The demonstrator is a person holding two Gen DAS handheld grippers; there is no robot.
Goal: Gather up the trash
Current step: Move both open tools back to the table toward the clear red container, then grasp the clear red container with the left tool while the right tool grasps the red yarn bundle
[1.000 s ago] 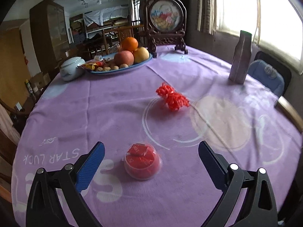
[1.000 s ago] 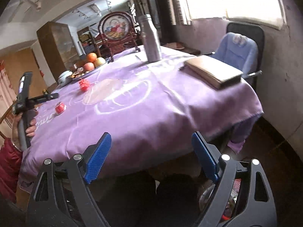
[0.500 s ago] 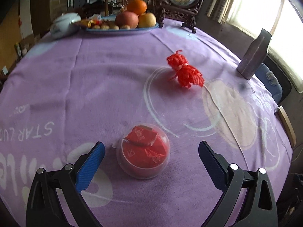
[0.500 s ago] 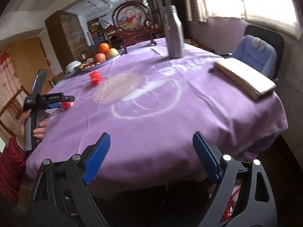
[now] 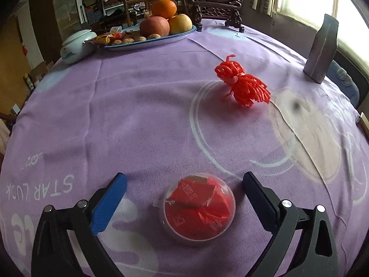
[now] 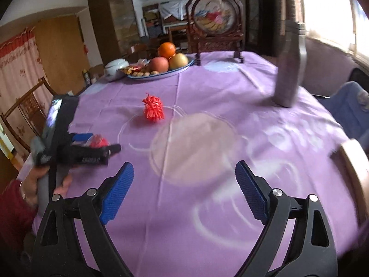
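Note:
A clear round plastic tub with red wrappers inside (image 5: 197, 206) sits on the purple tablecloth (image 5: 138, 120). My left gripper (image 5: 182, 196) is open and the tub lies between its two fingers, touching neither. A red net ball (image 5: 242, 84) lies farther out to the right. In the right wrist view my right gripper (image 6: 184, 189) is open and empty over the cloth. The left gripper (image 6: 92, 147) shows there at the left, around the tub (image 6: 98, 141). The red net ball (image 6: 153, 109) lies beyond it.
A blue fruit plate (image 5: 150, 39) with apples, an orange and nuts stands at the far side, next to a white lidded pot (image 5: 77, 46). A grey metal bottle (image 5: 321, 50) stands at the right. A framed screen (image 6: 214, 27) stands at the back. A chair (image 6: 352, 106) is at the right.
My left gripper has moved forward so the tub is now between its open fingers. My right gripper has risen from below the table edge to over the cloth.

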